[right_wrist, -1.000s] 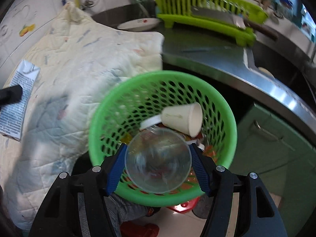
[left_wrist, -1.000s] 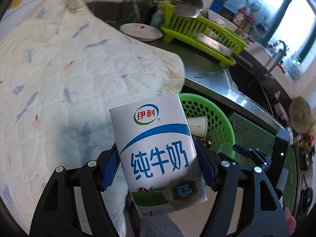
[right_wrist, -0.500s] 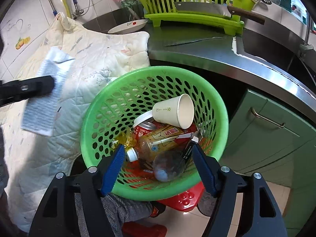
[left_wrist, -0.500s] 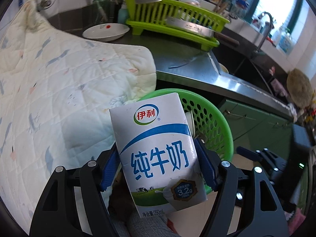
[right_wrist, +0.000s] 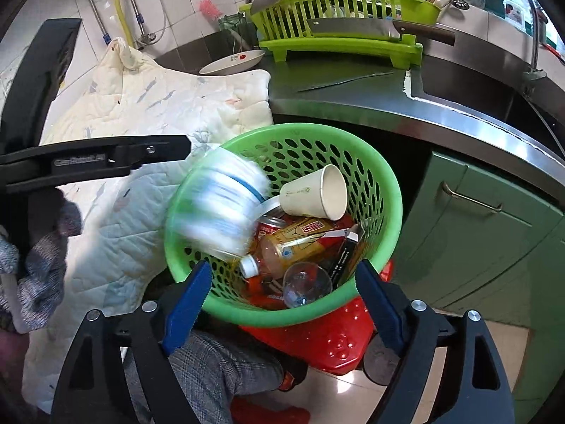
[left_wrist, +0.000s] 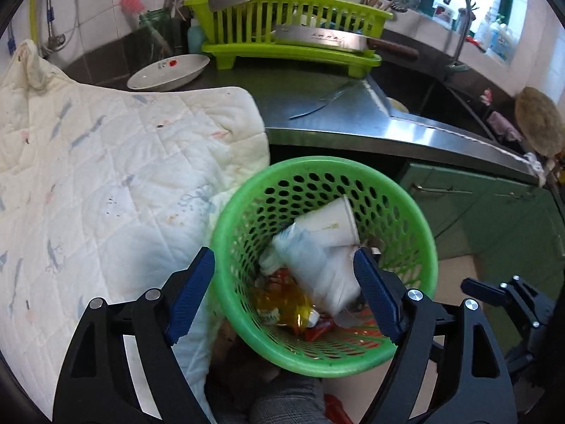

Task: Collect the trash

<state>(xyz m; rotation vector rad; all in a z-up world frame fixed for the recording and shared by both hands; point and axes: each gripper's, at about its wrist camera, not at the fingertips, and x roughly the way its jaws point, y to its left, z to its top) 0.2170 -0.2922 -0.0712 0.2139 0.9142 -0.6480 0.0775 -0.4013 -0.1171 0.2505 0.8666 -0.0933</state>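
Note:
A green perforated trash basket [left_wrist: 406,208] [right_wrist: 385,183] sits below both grippers. The white and blue milk carton [left_wrist: 317,265] is loose and blurred, dropping into it; in the right wrist view it blurs over the left rim [right_wrist: 222,208]. Inside lie a paper cup [right_wrist: 317,192], a tea bottle [right_wrist: 296,243], a clear plastic cup [right_wrist: 305,284] and wrappers. My left gripper [left_wrist: 284,293] is open and empty above the basket; it also shows in the right wrist view [right_wrist: 106,159]. My right gripper [right_wrist: 282,304] is open and empty over the near rim.
A quilted cream cloth [left_wrist: 106,183] covers the surface on the left. A steel counter [left_wrist: 353,113] behind holds a lime dish rack [left_wrist: 293,31] with a cleaver, a plate [left_wrist: 169,70] and a knife. Green cabinets [right_wrist: 476,219] stand right; a red stool [right_wrist: 335,339] is under the basket.
My left gripper opened and let go of the milk carton, which falls into the basket. My right gripper released the clear cup, now lying in the basket.

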